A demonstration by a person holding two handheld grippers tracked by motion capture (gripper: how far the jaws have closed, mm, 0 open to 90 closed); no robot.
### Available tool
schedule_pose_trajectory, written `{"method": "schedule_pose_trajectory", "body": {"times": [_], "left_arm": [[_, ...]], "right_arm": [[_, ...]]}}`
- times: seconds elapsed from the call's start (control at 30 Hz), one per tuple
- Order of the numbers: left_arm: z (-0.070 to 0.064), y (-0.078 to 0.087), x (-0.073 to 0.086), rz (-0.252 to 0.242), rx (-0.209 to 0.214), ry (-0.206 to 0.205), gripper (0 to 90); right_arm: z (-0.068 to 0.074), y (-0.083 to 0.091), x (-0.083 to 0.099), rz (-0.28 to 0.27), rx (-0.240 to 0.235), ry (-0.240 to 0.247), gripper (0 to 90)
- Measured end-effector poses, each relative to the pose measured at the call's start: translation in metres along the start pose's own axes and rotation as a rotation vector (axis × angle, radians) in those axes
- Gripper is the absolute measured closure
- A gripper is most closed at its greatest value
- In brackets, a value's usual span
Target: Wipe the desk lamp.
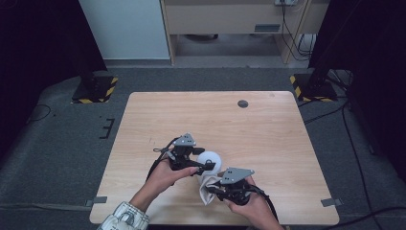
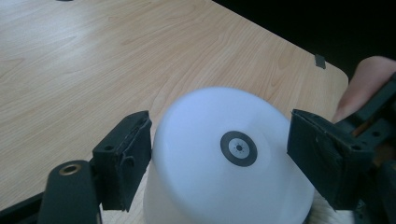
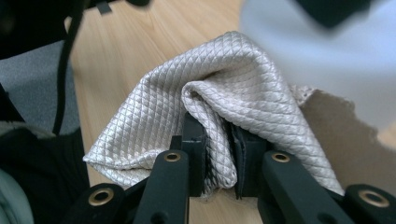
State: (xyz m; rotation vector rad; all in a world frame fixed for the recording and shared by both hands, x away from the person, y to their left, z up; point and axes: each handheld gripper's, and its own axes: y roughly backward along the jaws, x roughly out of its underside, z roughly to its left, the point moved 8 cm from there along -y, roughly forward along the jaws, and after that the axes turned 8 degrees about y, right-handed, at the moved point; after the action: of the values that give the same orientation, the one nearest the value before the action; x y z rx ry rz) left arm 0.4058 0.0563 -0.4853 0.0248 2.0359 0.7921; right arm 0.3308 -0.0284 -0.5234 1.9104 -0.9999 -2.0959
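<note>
Two grippers: left gripper (image 2: 219, 154) straddles smooth white cup (image 2: 229, 163), apart; right gripper (image 3: 217, 158) pinches quilted cloth (image 3: 233, 88).

- Even overhead light is falling on the counter (image 1: 210, 115) in the high view, while both upper corners are sinking into near black.
- In the left gripper view, the white cup (image 2: 224, 158) is glaring slightly and blurring along its upper rim.
- In the right gripper view, the quilted cloth (image 3: 224, 107) is showing sharp, while the white shape behind it is going soft.
</note>
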Motion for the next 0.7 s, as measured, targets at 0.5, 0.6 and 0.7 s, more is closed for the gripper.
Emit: {"method": "schedule_pose_trajectory", "body": {"times": [0.5, 0.6, 0.7], "left_arm": [[0.000, 0.000, 0.000, 0.001, -0.001, -0.003, 21.5], [0.000, 0.001, 0.000, 0.001, -0.001, -0.002, 21.5], [0.000, 0.001, 0.000, 0.003, -0.001, -0.003, 21.5]], "right_arm": [[0.006, -0.032, 0.002, 0.054, -0.028, 0.035, 78.0], [0.006, -0.033, 0.007, 0.072, -0.034, 0.032, 78.1], [0.004, -0.030, 0.014, 0.083, -0.033, 0.028, 78.1]]}}
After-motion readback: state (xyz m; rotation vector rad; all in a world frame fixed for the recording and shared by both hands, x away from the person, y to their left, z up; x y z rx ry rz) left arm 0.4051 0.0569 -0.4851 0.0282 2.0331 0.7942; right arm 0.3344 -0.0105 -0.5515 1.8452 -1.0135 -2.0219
